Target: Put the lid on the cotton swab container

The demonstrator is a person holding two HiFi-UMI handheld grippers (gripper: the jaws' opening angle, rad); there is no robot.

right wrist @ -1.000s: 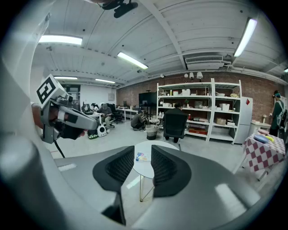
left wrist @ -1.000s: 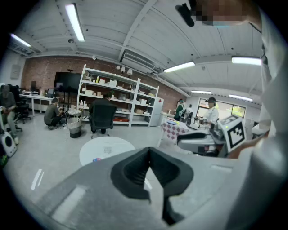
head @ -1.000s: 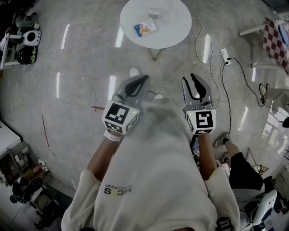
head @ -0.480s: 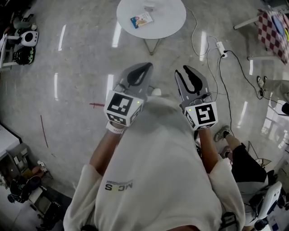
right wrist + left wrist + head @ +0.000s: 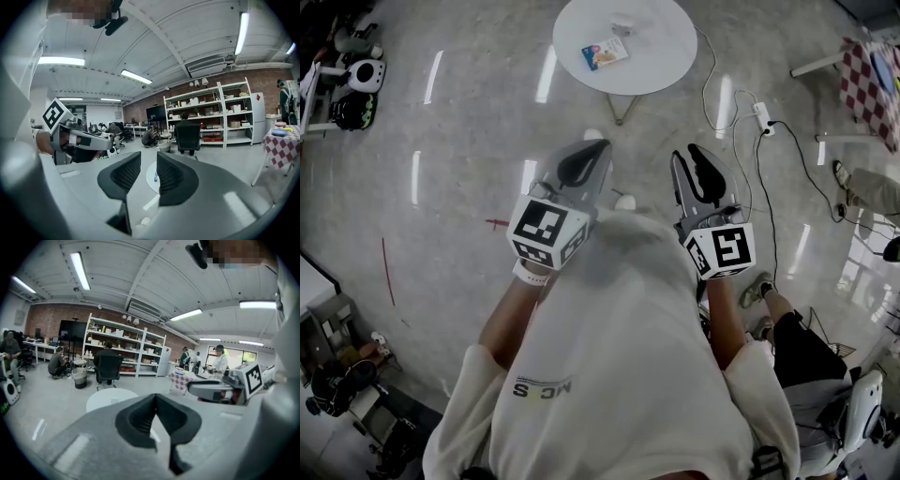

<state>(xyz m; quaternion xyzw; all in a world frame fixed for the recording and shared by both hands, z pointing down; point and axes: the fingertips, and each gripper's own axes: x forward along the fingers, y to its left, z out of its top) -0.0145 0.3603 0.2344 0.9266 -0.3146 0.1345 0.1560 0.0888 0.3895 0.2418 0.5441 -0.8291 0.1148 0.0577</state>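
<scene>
A round white table (image 5: pixel 656 66) stands on the floor well ahead of me. On it lie a blue and orange packet (image 5: pixel 605 53) and a small pale item (image 5: pixel 625 22), too small to identify. Both grippers hang in the air in front of the person's chest, far short of the table. My left gripper (image 5: pixel 592 150) has its tips together with nothing between them; its own view shows the left gripper (image 5: pixel 156 398) tips touching, with the table (image 5: pixel 105 399) beyond. My right gripper (image 5: pixel 697 156) is held slightly apart and empty. A narrow gap shows in the right gripper (image 5: pixel 149 157).
A power strip with cables (image 5: pixel 764 114) lies on the floor right of the table. A checkered-cloth table (image 5: pixel 870 80) stands at far right. Another person's legs (image 5: pixel 787 328) are close on the right. Gear (image 5: pixel 352 84) sits at the left. Shelves (image 5: pixel 124 350) and a black chair (image 5: pixel 108 369) stand behind.
Both grippers rose toward the table half a second ago and have dropped back a little. Their jaws look unchanged and nothing was picked up.
</scene>
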